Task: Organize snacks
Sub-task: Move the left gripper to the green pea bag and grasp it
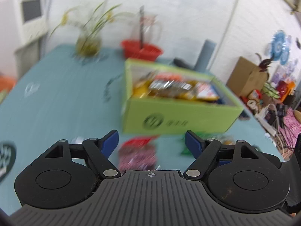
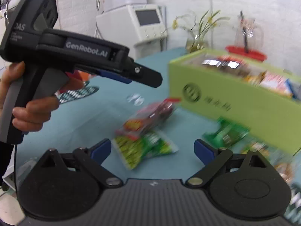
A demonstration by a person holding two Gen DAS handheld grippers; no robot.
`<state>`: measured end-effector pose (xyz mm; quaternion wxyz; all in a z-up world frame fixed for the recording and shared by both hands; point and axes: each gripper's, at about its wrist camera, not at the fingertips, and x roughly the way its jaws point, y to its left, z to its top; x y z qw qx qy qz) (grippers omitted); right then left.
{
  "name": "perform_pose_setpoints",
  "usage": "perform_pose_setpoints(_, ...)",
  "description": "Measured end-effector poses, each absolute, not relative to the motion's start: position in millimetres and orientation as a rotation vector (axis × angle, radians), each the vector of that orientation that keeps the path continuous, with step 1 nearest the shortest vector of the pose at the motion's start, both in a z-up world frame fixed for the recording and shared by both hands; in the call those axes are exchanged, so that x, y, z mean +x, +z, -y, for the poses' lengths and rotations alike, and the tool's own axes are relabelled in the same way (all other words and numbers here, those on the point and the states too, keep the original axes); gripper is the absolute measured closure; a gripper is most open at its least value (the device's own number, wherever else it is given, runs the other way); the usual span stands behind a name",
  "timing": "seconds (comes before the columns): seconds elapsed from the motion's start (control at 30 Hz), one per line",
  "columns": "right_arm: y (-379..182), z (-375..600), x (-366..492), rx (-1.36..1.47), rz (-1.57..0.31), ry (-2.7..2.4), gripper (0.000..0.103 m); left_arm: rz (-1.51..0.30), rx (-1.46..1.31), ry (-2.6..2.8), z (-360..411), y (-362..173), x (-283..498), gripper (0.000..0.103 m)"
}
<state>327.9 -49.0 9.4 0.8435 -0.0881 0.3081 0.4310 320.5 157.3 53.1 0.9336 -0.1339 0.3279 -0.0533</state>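
A red snack bag (image 1: 137, 155) lies just under the left gripper (image 1: 151, 141) — jaws apart, nothing inside. The right gripper (image 2: 152, 150) tips down over a green bag (image 2: 144, 148) — wide apart too.

A lime-green box (image 1: 178, 116) sits on a teal tablecloth (image 1: 62, 98) beside a red basket (image 1: 143, 51).

Bright, even indoor light, heavy motion blur beyond the sharp foreground, fisheye bending with dark corners.

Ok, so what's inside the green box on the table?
The green box holds a pile of snack packets, yellow, orange and silvery wrappers on top. Whatever lies beneath that top layer is covered, and blur hides any labels.
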Motion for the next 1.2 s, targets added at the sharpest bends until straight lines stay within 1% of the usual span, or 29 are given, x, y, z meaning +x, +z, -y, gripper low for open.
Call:
perform_pose_setpoints(0.07,0,39,322,-0.176,-0.686,0.913,0.009,-0.717,-0.339,-0.082,-173,34,311,0.050)
perform_pose_setpoints(0.1,-3,34,320,-0.181,-0.694,0.920,0.009,-0.734,-0.376,-0.085,-180,26,306,0.051)
perform_pose_setpoints(0.17,-6,26,313,-0.202,-0.700,0.912,0.009,-0.772,-0.452,-0.108,-187,12,296,0.059)
perform_pose_setpoints(0.27,-8,22,315,-0.223,-0.701,0.873,0.010,-0.815,-0.507,-0.155,-186,0,283,0.065)
perform_pose_setpoints(0.3,-9,22,316,-0.220,-0.703,0.871,0.009,-0.813,-0.503,-0.173,-183,-1,280,0.065)
perform_pose_setpoints(0.37,-9,20,317,-0.216,-0.705,0.884,0.009,-0.818,-0.486,-0.203,-175,-1,278,0.074)
perform_pose_setpoints(0.4,-9,18,317,-0.215,-0.701,0.897,0.009,-0.824,-0.485,-0.220,-170,-1,280,0.076)
perform_pose_setpoints(0.5,-10,12,316,-0.241,-0.689,0.911,0.010,-0.856,-0.482,-0.286,-156,-3,287,0.095)
perform_pose_setpoints(0.57,-9,16,312,-0.234,-0.692,0.926,0.009,-0.863,-0.474,-0.311,-146,-4,285,0.097)
perform_pose_setpoints(0.67,-7,29,301,-0.249,-0.686,0.902,0.009,-0.869,-0.431,-0.344,-128,-3,279,0.097)
perform_pose_setpoints(0.8,-8,55,285,-0.236,-0.695,0.858,0.009,-0.886,-0.440,-0.393,-104,-6,269,0.097)
perform_pose_setpoints(0.87,-11,68,276,-0.238,-0.697,0.840,0.009,-0.892,-0.447,-0.416,-94,-6,262,0.091)
perform_pose_setpoints(0.9,-11,75,271,-0.241,-0.689,0.829,0.010,-0.896,-0.446,-0.428,-89,-6,258,0.091)
perform_pose_setpoints(0.93,-11,80,268,-0.241,-0.689,0.816,0.010,-0.901,-0.444,-0.427,-86,-6,256,0.086)
perform_pose_setpoints(0.97,-10,86,265,-0.233,-0.683,0.804,0.010,-0.904,-0.442,-0.421,-83,-4,254,0.078)
perform_pose_setpoints(1.0,-8,92,263,-0.218,-0.675,0.793,0.010,-0.901,-0.444,-0.408,-83,-1,253,0.072)
perform_pose_setpoints(1.07,-5,101,261,-0.182,-0.662,0.786,0.010,-0.873,-0.441,-0.368,-85,6,253,0.050)
perform_pose_setpoints(1.13,-4,103,262,-0.162,-0.652,0.779,0.010,-0.851,-0.431,-0.329,-85,11,255,0.046)
perform_pose_setpoints(1.2,-6,100,264,-0.167,-0.646,0.765,0.010,-0.851,-0.425,-0.321,-84,13,262,0.047)
